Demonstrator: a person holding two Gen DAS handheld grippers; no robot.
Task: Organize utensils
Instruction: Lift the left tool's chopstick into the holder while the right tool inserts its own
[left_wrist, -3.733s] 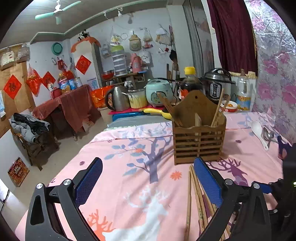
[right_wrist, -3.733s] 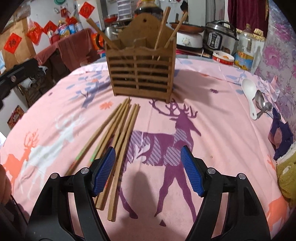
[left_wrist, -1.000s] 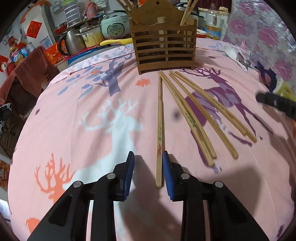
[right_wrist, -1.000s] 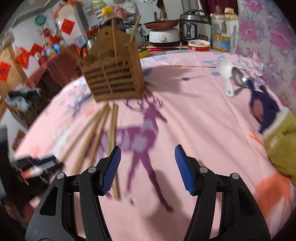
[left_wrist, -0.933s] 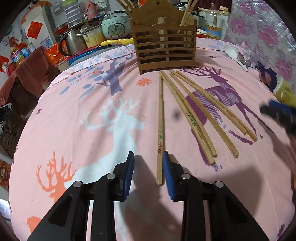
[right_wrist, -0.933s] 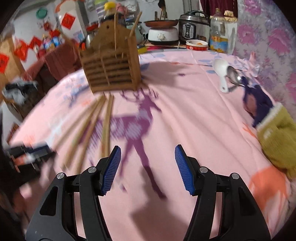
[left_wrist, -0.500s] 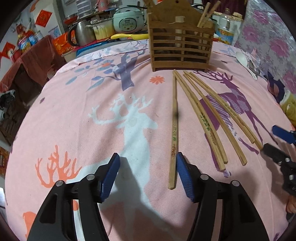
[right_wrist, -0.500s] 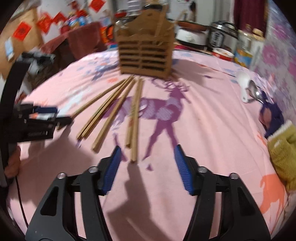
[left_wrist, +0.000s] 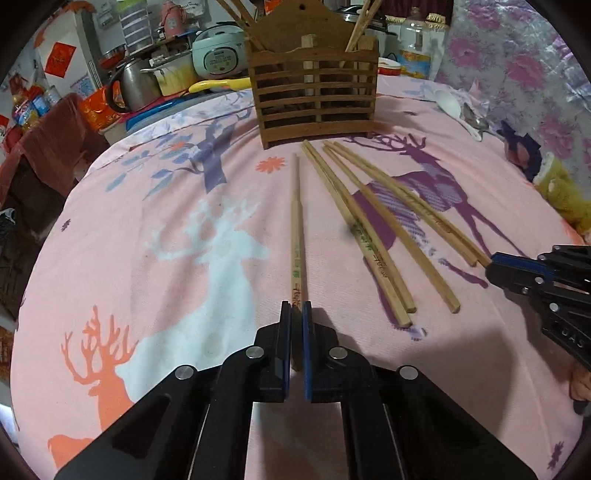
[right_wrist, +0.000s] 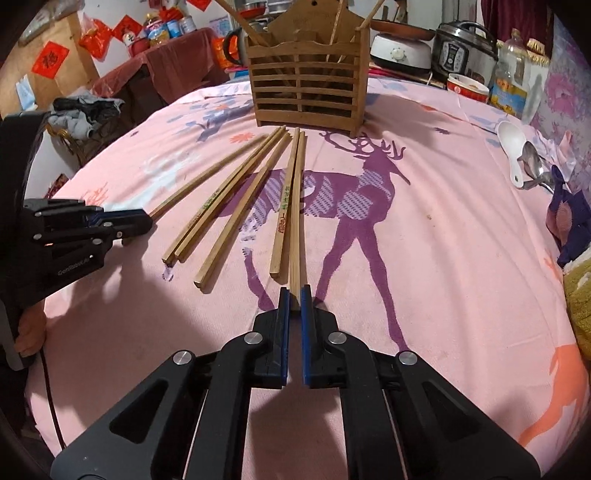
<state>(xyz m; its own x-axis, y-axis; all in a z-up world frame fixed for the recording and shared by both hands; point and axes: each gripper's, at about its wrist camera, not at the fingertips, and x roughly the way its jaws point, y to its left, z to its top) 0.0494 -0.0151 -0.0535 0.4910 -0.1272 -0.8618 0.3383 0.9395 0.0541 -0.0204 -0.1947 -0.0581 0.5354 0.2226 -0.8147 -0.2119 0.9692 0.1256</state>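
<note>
Both sets of tongs had just gone from spread to pinched, each on the near end of its own chopstick. The left tongs (left_wrist: 295, 314), at the bottom centre of the left wrist view, now clamped the lone chopstick (left_wrist: 295, 229) that lay apart to the left of the others; half a second before they had stood wide around its end. The right tongs (right_wrist: 294, 295), bottom centre of their own view, had closed on the rightmost chopstick (right_wrist: 296, 206) of the spread, having swung in from the side a moment earlier. That likely meant the reach was over and the lift could begin — two sticks at once, bound for the wooden holder (left_wrist: 316, 92) at the upper middle of the frame (it already held a few upright sticks).

Four more chopsticks (left_wrist: 369, 229) remained fanned on the table between the two grips, their far tips close to the holder's base.

The table wore a pink cloth (left_wrist: 166, 221) printed with deer — soft, so the sticks sat slightly sunk. A white spoon (right_wrist: 513, 147) and metal spoons lay at the right edge. Behind, the upper frame showed rice cookers, a kettle and red paper decorations on the wall.
</note>
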